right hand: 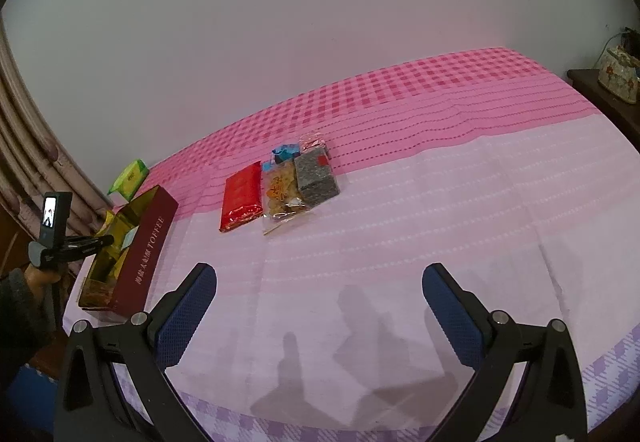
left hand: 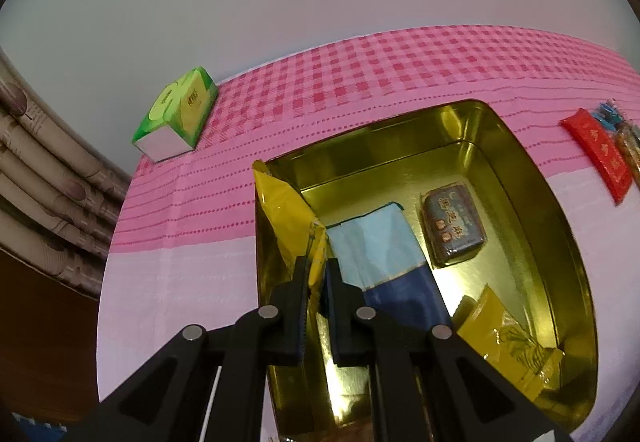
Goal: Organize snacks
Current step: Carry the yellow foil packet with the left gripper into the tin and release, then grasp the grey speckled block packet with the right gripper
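The left gripper (left hand: 316,282) is pinching its jaws nearly together, while the right gripper (right hand: 320,306) is hovering with jaws spread wide.

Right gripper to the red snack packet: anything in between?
Bare tablecloth only, in the right wrist view. The right gripper is open, the red snack packet well ahead.

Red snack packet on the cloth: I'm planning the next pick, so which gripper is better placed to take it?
Right. The right gripper is open and empty over the cloth, facing the red snack packet. The left gripper is shut on a yellow packet over the tin.
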Motion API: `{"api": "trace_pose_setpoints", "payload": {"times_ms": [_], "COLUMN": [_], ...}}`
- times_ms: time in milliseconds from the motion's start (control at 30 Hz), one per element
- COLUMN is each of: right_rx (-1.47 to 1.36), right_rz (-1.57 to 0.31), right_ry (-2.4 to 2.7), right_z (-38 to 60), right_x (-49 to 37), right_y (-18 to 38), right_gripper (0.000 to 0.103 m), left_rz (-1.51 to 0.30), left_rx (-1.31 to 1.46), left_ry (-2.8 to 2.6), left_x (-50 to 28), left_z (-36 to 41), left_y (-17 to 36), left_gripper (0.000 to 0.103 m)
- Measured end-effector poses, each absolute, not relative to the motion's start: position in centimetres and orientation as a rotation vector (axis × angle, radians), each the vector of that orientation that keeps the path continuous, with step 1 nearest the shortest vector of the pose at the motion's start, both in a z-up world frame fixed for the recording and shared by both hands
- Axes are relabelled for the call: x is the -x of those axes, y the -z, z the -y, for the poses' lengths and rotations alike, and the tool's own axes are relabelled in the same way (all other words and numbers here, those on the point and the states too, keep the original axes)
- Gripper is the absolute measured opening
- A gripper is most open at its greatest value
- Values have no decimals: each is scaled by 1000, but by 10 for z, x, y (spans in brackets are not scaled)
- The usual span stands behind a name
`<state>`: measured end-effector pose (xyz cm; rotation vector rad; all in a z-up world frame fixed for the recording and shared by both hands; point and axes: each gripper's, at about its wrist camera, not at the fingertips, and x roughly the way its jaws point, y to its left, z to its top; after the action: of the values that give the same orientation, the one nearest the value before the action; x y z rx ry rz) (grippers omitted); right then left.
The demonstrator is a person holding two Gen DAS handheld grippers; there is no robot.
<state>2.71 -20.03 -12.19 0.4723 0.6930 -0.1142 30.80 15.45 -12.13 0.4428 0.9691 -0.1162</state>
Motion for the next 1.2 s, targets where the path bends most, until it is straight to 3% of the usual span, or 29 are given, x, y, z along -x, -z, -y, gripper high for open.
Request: {"api": "trace_pose_setpoints", "payload": {"times_ms": [100, 167, 233, 567, 767, 1033, 1100, 1167, 1200], "right_rx": [-467, -464, -455, -384, -284, -153, -103, -31, -52], "right_rz": [-698, -701, -705, -745, -777, -790, -841, -922, -929], "right_ry": [113, 110, 108, 116, 107, 189, 188, 211, 205], "right_z": [199, 198, 197, 199, 185, 196, 195, 194, 197], "right_x": [-28, -28, -29, -37, -65, -157, -176, -194, -197], "right_y": [123, 124, 125, 140, 145, 127, 132, 145, 149], "right_gripper": [103, 103, 103, 103, 103, 101, 93, 62, 60], "left_rz": [-954, -934, -896, -679, -729, -740, -743, -749, -753], "left_rx": [-435, -432, -426, -166, -30, -54, -30, 2, 27], "left_ry": [94, 76, 81, 265, 329, 425, 435, 430, 430], "left_x": [-311, -308, -299, -158, -76, -66, -67, -66, -67], "left_z": [-157, -159, -159, -190, -206, -182, -184, -188, -191], "left_y": [122, 120, 114, 50, 67, 77, 77, 78, 77], "left_gripper": [11, 24, 48, 61, 61, 61, 61, 61, 61]}}
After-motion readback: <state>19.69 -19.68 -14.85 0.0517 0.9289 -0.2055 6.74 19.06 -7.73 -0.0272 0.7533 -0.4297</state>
